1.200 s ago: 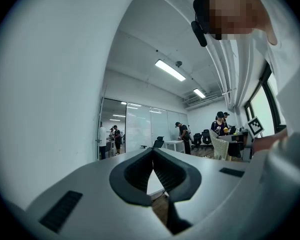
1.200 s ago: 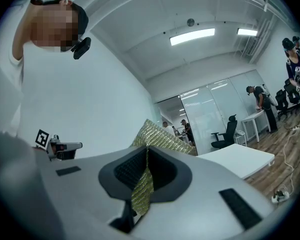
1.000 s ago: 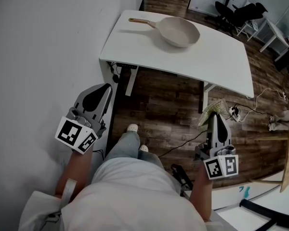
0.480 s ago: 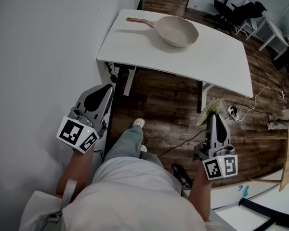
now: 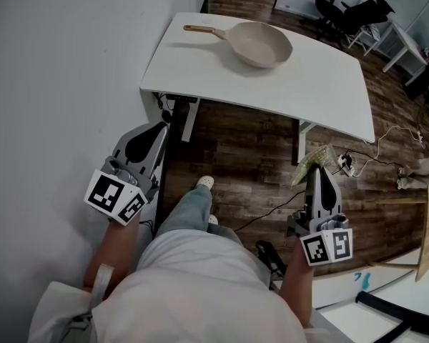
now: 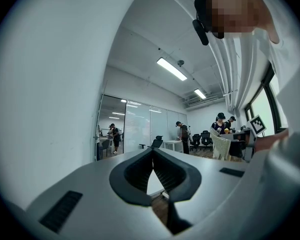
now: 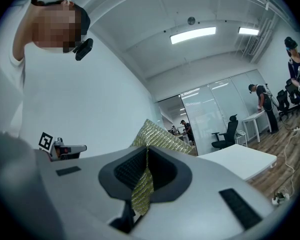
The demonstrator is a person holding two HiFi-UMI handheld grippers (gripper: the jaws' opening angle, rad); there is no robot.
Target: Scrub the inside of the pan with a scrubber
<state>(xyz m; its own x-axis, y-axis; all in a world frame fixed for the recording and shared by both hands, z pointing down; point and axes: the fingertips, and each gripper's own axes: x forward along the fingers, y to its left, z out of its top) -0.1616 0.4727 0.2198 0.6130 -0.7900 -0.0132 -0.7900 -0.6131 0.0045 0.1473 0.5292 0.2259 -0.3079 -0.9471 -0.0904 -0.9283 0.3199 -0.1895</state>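
Note:
A beige pan [image 5: 260, 44] with a wooden handle [image 5: 198, 28] sits on the white table [image 5: 322, 84] at the top of the head view, far from both grippers. My left gripper [image 5: 158, 129] is held low beside the wall, shut with nothing between its jaws [image 6: 152, 153]. My right gripper [image 5: 319, 168] is shut on a yellow-green mesh scrubber [image 5: 314, 159], which sticks out past the jaws [image 7: 162, 136]. Both grippers hang over the wooden floor, short of the table.
A pale wall [image 5: 50, 84] runs along the left. Cables and a power strip [image 5: 347, 166] lie on the wood floor under the table's near edge. Office chairs [image 5: 350, 16] stand behind the table. Other people stand far off in the room [image 7: 262, 101].
The table and pan have slid slightly up and left in the head view. Both grippers keep their places and stay shut.

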